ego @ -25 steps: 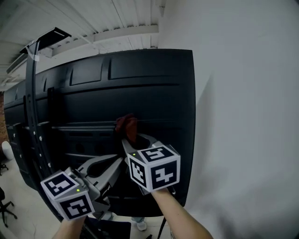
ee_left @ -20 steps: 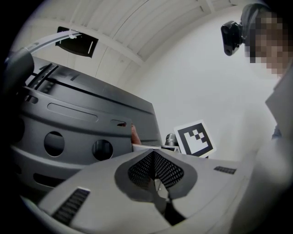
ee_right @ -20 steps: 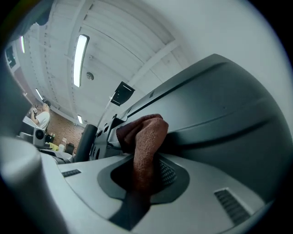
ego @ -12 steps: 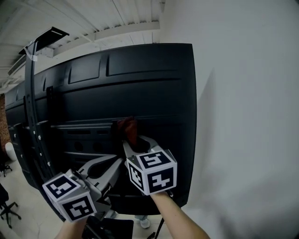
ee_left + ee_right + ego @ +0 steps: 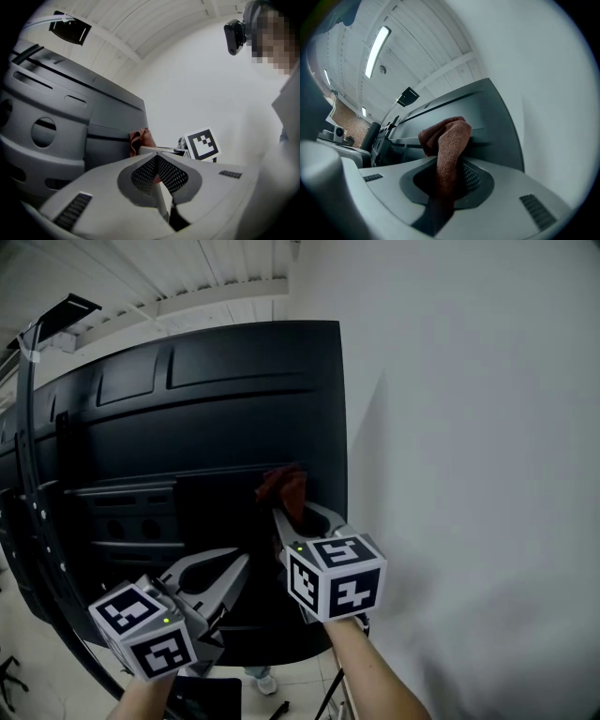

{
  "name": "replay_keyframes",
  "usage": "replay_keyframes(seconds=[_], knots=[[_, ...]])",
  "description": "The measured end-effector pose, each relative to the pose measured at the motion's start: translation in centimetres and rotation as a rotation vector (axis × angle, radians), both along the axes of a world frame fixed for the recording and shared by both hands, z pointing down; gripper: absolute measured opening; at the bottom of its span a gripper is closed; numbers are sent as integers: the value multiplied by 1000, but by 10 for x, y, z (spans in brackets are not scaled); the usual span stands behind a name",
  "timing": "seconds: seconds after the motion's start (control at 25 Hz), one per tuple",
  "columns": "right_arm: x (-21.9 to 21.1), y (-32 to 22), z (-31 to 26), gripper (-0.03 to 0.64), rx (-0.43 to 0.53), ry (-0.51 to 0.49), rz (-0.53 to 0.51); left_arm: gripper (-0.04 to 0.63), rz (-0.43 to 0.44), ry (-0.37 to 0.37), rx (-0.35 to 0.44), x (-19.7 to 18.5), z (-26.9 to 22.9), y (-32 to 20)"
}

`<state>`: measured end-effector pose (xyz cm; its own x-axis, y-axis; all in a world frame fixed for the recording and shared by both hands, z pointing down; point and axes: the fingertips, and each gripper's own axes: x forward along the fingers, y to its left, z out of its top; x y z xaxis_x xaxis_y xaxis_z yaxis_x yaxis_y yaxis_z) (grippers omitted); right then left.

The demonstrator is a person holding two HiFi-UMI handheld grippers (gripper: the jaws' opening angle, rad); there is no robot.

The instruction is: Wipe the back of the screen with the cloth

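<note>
Screen: black all over, no pattern.
Cloth: reddish brown, one plain colour.
Right gripper: light grey jaws, dark mesh pads.
Left gripper: light grey also, dark mesh pads.
Marker cubes: white faces with black square patterns.
Wall: plain white.
Ceiling: white, in long stripes.

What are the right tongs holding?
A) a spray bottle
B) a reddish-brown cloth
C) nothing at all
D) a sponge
B: the right tongs are shut on the cloth, whose bunched end sticks out at the back of the screen.
</note>
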<state>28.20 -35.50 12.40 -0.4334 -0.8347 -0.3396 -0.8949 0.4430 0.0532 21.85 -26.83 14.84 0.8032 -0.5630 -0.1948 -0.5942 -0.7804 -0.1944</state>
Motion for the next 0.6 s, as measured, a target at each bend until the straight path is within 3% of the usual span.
replay_keyframes(seconds=[0.28, 0.44, 0.6], knots=[[59, -1, 13, 61, -41, -5, 108, 11, 43, 6, -16, 26, 9, -2], [54, 5, 20, 61, -32, 9, 112, 11, 53, 2, -27, 23, 17, -1], [26, 30, 28, 61, 35, -24, 78, 11, 9, -14, -9, 3, 27, -1]])
